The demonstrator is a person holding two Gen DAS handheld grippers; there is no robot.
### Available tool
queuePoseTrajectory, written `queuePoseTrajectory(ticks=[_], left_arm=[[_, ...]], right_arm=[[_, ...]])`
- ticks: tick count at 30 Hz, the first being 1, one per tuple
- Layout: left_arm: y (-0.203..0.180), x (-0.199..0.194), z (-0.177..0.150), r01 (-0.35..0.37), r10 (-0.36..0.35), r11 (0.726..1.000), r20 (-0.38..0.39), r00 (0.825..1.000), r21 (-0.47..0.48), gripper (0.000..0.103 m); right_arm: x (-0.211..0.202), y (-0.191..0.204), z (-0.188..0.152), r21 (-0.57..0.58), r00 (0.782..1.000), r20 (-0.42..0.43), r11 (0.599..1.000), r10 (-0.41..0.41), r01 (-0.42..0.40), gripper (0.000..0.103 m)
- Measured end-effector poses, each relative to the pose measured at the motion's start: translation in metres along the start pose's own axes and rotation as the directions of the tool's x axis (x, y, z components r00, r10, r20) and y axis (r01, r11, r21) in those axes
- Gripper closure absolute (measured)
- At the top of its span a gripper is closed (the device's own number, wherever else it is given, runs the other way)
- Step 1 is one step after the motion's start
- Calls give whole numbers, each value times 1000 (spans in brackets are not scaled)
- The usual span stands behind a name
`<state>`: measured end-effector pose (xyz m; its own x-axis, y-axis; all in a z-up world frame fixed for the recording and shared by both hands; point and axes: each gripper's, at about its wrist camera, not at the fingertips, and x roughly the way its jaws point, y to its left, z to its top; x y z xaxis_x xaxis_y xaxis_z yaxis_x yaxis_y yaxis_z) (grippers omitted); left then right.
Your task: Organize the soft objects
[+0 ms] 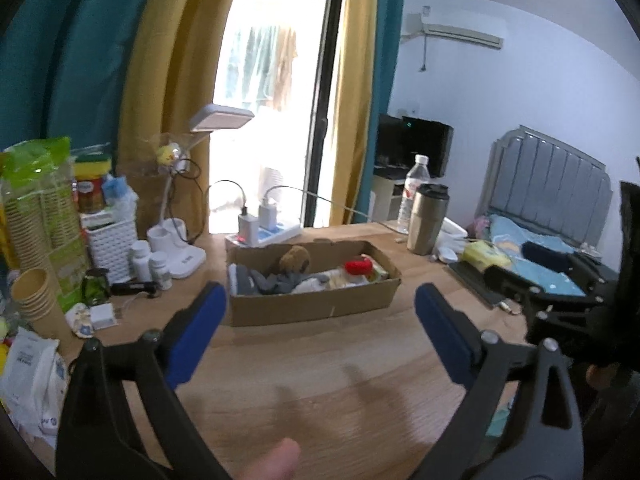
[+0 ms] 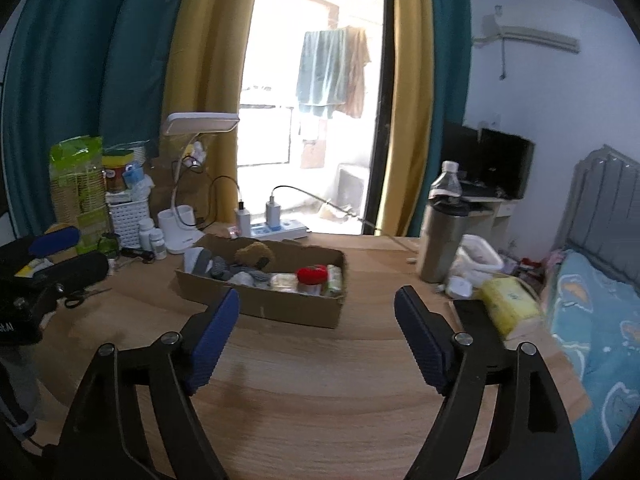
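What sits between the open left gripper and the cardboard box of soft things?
Nothing: only bare wooden table separates the left gripper from the cardboard box, seen in the left wrist view.

The wooden tabletop [image 2: 304,392] carries a cardboard box [image 2: 280,304], power strip [image 2: 280,232], steel tumbler [image 2: 438,240], lamp base [image 2: 180,236] and scissors [image 2: 80,298].

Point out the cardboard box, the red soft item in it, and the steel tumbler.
cardboard box [image 1: 316,306]: left wrist view, front wall.
red soft item [image 2: 312,275]: right wrist view, its top.
steel tumbler [image 1: 427,222]: left wrist view, mid body.
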<state>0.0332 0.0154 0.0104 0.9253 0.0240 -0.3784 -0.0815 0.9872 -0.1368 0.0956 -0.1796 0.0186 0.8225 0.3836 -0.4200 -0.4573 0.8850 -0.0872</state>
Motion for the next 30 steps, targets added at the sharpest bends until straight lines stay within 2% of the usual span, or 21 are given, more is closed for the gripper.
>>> queuePoseTrajectory(ticks=[3, 12, 30], left_arm=[[1, -6, -4, -18, 19, 1000, 21, 1000, -10, 6], [-9, -10, -5, -22, 21, 999, 51, 998, 24, 6], [-7, -7, -8, -22, 22, 1000, 39, 999, 9, 6]], right_arm=[[-10, -3, -6, 0, 999, 16, 999, -40, 40, 20], [-26, -17, -19, 38, 996, 29, 996, -88, 87, 20], [-19, -26, -25, 56, 996, 11, 995, -89, 88, 20]])
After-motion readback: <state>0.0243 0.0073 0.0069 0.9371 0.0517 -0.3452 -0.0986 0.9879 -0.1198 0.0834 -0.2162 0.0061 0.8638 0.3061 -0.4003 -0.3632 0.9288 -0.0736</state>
